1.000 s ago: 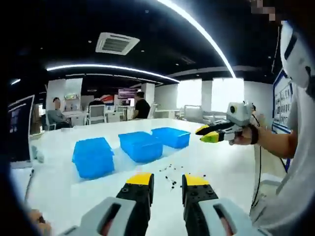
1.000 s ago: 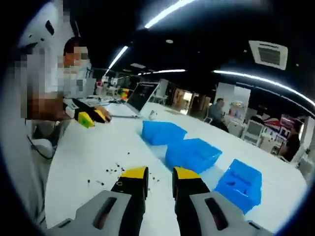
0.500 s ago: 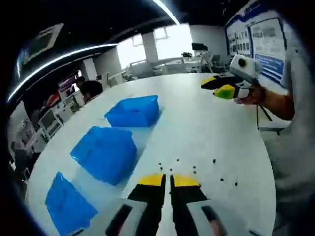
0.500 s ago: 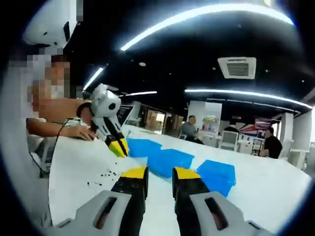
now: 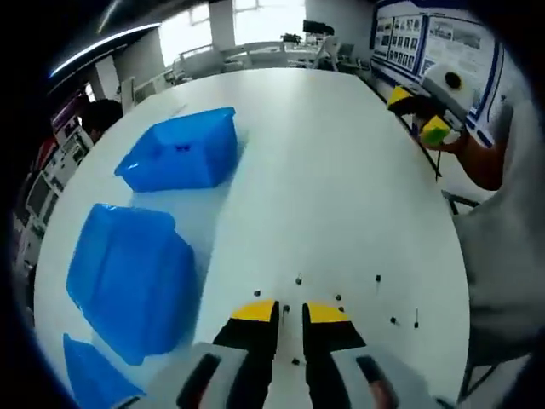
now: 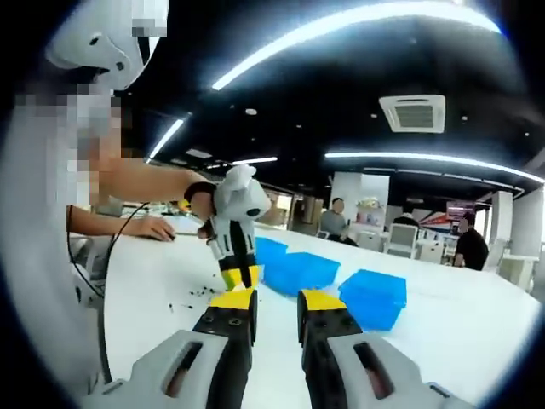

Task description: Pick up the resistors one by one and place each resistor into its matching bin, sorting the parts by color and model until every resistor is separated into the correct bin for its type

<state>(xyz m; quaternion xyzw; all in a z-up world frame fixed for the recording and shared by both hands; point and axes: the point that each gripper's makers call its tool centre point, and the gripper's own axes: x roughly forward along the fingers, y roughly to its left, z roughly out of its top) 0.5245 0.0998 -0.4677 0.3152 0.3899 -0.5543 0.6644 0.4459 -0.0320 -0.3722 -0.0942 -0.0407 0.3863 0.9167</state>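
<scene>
Small dark resistors (image 5: 377, 279) lie scattered on the white table (image 5: 324, 170), just beyond my left gripper (image 5: 290, 313). It points down at them, its yellow tips a narrow gap apart, and one dark speck shows in that gap. In the right gripper view the left gripper (image 6: 242, 279) hangs tip-down over the resistors (image 6: 192, 294). My right gripper (image 6: 278, 300) is open and holds nothing. It shows in a hand at the table's far right edge as the right gripper (image 5: 417, 115). Three blue bins stand in a row: (image 5: 183, 158), (image 5: 128, 277), (image 5: 89, 379).
The blue bins (image 6: 302, 271) stand behind the left gripper in the right gripper view. A person's arm (image 6: 145, 183) reaches in from the left. Other people sit at desks (image 6: 336, 220) far back. The table's rounded edge (image 5: 456, 256) runs along the right.
My left gripper has tipped down from level towards the resistors, and its jaws have narrowed from wide apart. The right gripper has lifted to look level across the table and stays open.
</scene>
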